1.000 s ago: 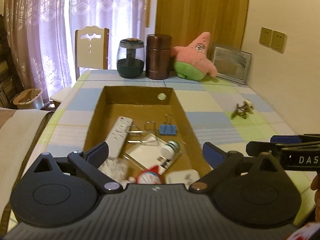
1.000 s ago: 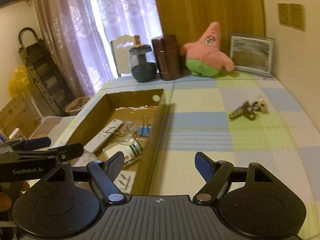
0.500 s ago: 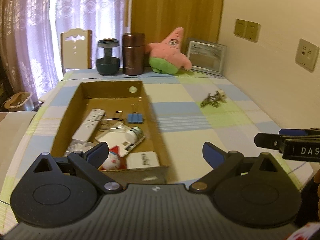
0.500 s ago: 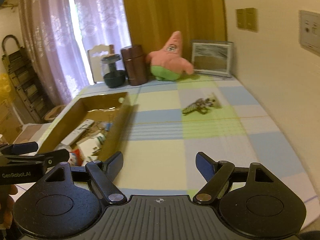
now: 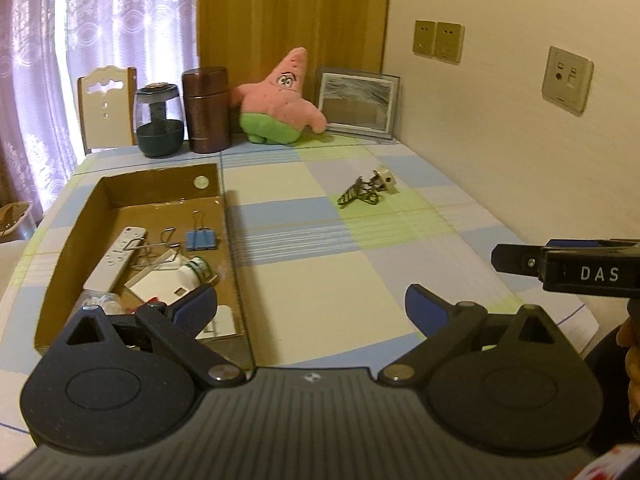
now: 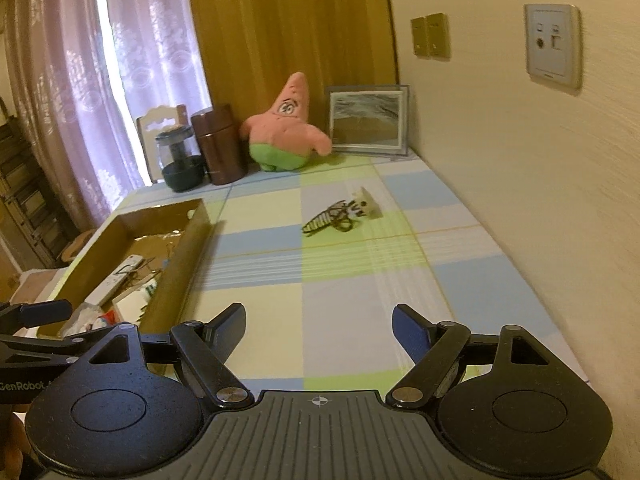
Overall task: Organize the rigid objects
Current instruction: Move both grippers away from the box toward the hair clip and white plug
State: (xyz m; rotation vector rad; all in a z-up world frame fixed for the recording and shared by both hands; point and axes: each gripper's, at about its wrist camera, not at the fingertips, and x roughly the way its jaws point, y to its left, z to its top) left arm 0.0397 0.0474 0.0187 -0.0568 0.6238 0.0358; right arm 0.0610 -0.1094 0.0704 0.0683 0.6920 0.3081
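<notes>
The bench [image 6: 340, 280] is bare between the box [image 5: 232, 264] at its left and the wall [image 6: 520, 200] at its right. Both the left gripper [image 5: 311, 306] and the right gripper [image 6: 319, 326] have jaws apart, holding nothing. The keychain [image 6: 340, 216] lies on the cloth far ahead, near the wall.

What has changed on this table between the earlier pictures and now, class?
Both grippers swung to the right, away from the cardboard box and toward the open tablecloth. The left gripper and right gripper stayed open and empty; nothing was grasped or released. The key bundle, the remote and the blue clip in the box all stayed put.
</notes>
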